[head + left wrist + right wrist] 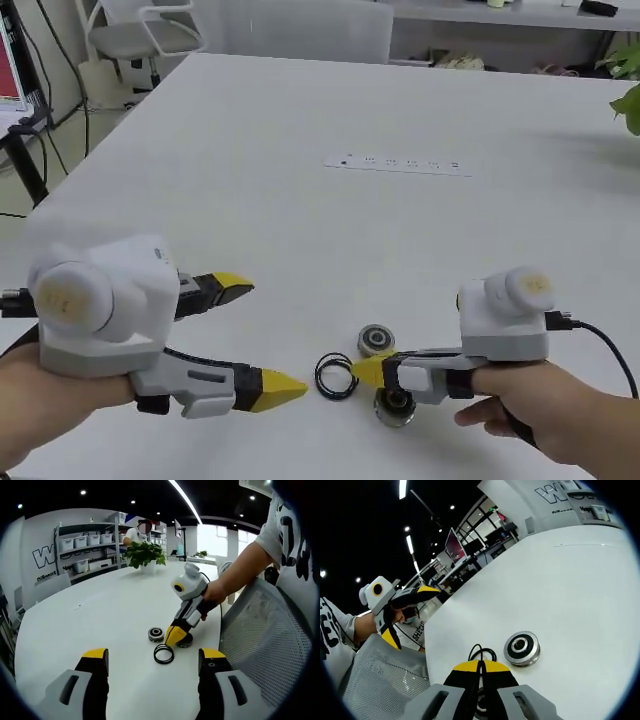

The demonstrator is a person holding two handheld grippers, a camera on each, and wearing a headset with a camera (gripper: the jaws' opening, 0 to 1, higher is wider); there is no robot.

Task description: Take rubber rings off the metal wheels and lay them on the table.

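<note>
**Rings down on tabletop, right jaws shut by near wheel**

The rubber rings [335, 376] are seen lying flat in a small black bundle on the tabletop [300, 200], between the two grippers. One metal wheel [376, 340] is stood just behind them. A second wheel [394, 406] is partly covered by the right gripper [366, 372]. Whether either wheel carries a ring cannot be told.

Right jaws are pressed together, with the tips just beside the rings and above the second wheel. Nothing is clearly seen pinched between them. They are likely placed there to pin that wheel or pick at its next ring, but that is judgement only.

The left gripper [258, 338] is held off to the side with jaws spread wide and nothing in them, aimed at the rings. It is probably positioned to steady a wheel or take a ring.

Further out, a power strip [395, 165] is laid mid-tabletop. A potted plant [145, 554] and a mesh chair [265, 630] are seen in the left gripper view.

Writing: a large "W" [42, 556] is painted on the wall, and the smaller line under it is not legible. The black lettering on the person's shirt [295, 540] is unreadable. No brand is made out on the grippers.
</note>
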